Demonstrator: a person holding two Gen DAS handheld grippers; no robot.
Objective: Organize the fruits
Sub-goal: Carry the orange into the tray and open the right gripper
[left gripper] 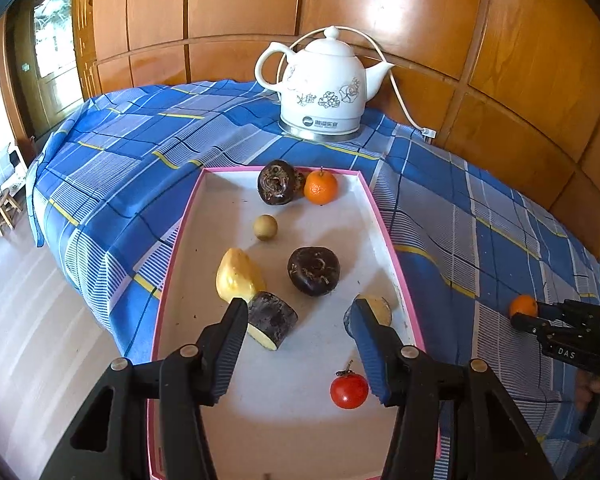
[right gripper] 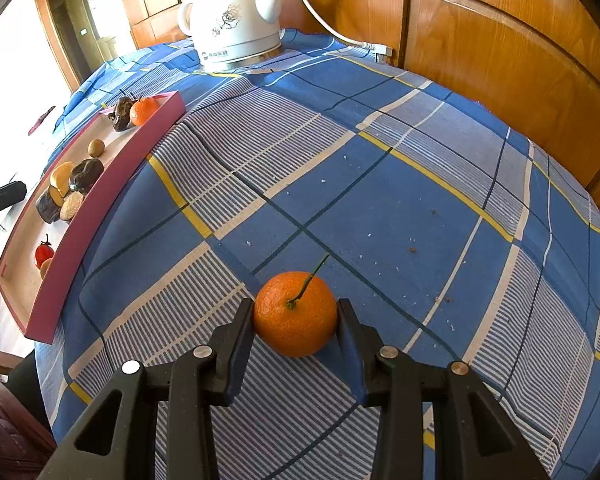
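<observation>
Right, the right gripper has its jaws clamped on a tangerine, one pad on each flank, stem up, the fruit sitting on the blue checked cloth well to the right of the pink-rimmed tray. Over the tray, the left gripper hangs with jaws apart, nothing between them. Below it lie a dark cut chunk, a yellow piece, a dark round fruit and a small red fruit. At the far end, another tangerine sits beside a dark fruit. A white kettle stands beyond.
</observation>
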